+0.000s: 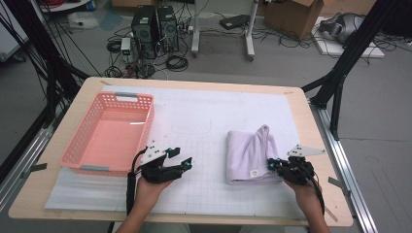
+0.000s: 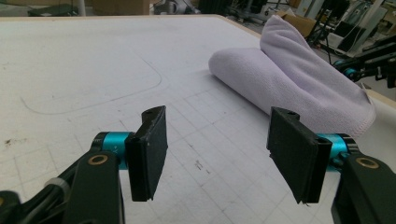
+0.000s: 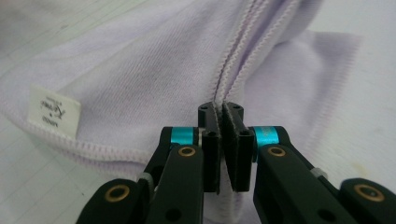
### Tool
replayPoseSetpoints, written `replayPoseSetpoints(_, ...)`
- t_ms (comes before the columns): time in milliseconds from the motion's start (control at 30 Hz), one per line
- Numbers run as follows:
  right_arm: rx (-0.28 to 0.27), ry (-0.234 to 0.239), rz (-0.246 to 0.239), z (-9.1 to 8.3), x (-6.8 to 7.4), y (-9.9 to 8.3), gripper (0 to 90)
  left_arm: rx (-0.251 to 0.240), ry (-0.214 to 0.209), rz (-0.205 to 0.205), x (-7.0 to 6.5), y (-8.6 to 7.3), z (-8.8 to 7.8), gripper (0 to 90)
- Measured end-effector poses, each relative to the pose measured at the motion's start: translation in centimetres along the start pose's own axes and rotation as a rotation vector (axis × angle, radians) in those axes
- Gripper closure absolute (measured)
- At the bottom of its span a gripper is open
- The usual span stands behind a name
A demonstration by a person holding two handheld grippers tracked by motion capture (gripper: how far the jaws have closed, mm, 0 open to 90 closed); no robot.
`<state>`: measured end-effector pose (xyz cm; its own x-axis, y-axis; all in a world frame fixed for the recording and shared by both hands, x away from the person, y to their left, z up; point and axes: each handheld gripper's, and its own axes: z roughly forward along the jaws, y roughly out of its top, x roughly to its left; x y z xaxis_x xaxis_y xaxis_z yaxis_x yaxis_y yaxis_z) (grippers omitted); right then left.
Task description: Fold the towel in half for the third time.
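Observation:
A folded lilac towel (image 1: 250, 154) lies on the white gridded mat, right of centre, with a small white label (image 3: 53, 111) at its near corner. My right gripper (image 1: 273, 165) is shut on the towel's stitched edges (image 3: 233, 70) at the near right corner; the hems run between its pressed jaws. My left gripper (image 1: 187, 164) rests on the mat left of the towel, open with nothing between its fingers (image 2: 149, 154). The towel (image 2: 289, 84) lies ahead and to the right in the left gripper view.
A pink plastic basket (image 1: 77, 150) stands empty at the left of the table. The white mat (image 1: 204, 116) covers most of the wooden tabletop. Beyond the far edge are computer towers, cables, boxes and black frame legs.

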<state>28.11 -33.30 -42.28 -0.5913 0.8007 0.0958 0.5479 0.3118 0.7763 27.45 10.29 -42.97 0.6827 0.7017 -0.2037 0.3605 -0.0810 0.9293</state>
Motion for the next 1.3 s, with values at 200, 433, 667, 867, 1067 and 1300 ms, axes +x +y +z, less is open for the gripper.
replayPoseSetpoints(200,0.024,-0.073,0.025,-1.4,-0.3,-0.4,75.7,-0.014,0.004,0.0,-0.1,0.0,-0.2,38.5)
replayPoseSetpoints(433,-0.105,0.005,0.016,-1.8,1.1,0.6,58.6,-0.009,0.004,0.007,-0.1,-0.2,-0.1,38.5)
replayPoseSetpoints(667,0.025,-0.073,-0.046,2.6,2.2,0.5,57.7,-0.013,0.011,0.006,-0.1,-0.2,-0.2,38.5)
replayPoseSetpoints(867,0.062,-0.132,-0.003,1.1,1.4,0.5,79.0,-0.007,0.018,0.006,0.0,-0.3,-0.4,38.6)
replayPoseSetpoints(1067,0.049,-0.181,0.045,-1.1,0.6,0.2,69.8,-0.006,0.018,0.009,-0.1,-0.4,-0.3,38.6)
replayPoseSetpoints(1300,0.007,-0.089,0.094,-0.3,0.0,-0.4,58.9,-0.002,0.016,0.012,-0.1,-0.4,-0.1,38.5)
